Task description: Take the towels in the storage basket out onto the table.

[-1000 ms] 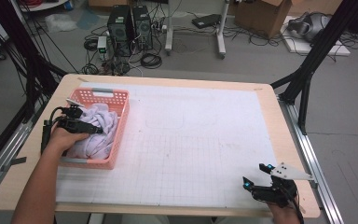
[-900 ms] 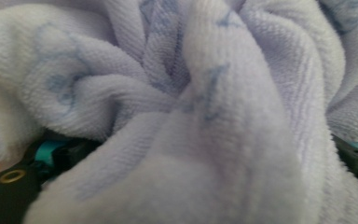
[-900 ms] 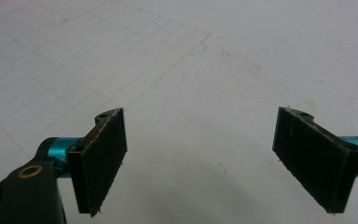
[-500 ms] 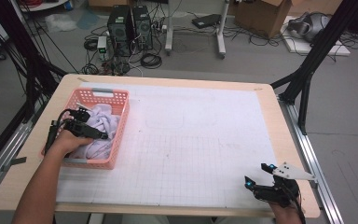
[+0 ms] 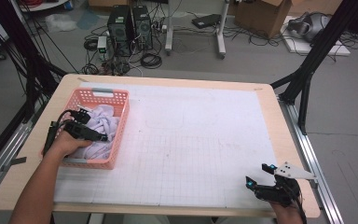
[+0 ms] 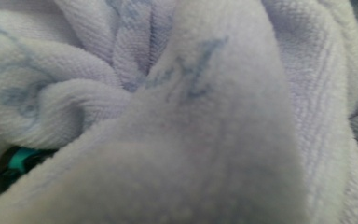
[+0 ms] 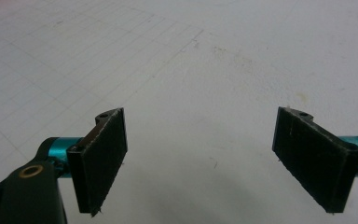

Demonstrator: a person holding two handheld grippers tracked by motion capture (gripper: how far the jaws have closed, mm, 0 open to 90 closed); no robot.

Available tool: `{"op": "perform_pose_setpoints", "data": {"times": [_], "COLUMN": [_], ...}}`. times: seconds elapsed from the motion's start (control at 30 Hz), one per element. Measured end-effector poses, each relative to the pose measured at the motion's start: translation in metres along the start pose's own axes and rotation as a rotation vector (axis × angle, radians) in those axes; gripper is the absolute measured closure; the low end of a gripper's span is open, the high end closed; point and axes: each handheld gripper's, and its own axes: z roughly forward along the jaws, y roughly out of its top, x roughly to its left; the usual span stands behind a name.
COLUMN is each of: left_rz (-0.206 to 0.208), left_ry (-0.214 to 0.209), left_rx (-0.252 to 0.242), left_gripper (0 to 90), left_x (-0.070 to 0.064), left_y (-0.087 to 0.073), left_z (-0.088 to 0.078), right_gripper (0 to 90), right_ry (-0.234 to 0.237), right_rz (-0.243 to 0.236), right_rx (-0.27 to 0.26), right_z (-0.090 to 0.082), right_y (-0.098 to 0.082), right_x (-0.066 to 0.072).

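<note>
Now left tongs (image 5: 103, 137) deeper in towel (image 5: 103, 122)

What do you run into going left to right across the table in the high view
Left gripper over the towel → pink basket wall → bare gridded mat → right gripper at the near right corner.
</note>
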Motion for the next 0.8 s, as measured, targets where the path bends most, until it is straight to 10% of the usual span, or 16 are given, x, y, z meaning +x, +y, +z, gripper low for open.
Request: {"op": "perform_pose_setpoints", "data": {"times": [0.23,0.8], "left_rz": [0.007,-0.15], "left_ry": [0.014,-0.016], "left_rx": [-0.03,-0.175], "left_gripper": [49.3,61.6], "left_x": [-0.001,0.005], "left_y": [0.0,0.003], "left_z": [-0.005,-0.018], "right_gripper": [17.2,17.2], "right_ry": [0.003,-0.008], "right_rz": [0.025,0.054], "right_rx": [-0.002,-0.036], "right_z": [-0.001,-0.008], "right_y": [-0.001,-0.001], "right_x": [-0.003,-0.007]}}
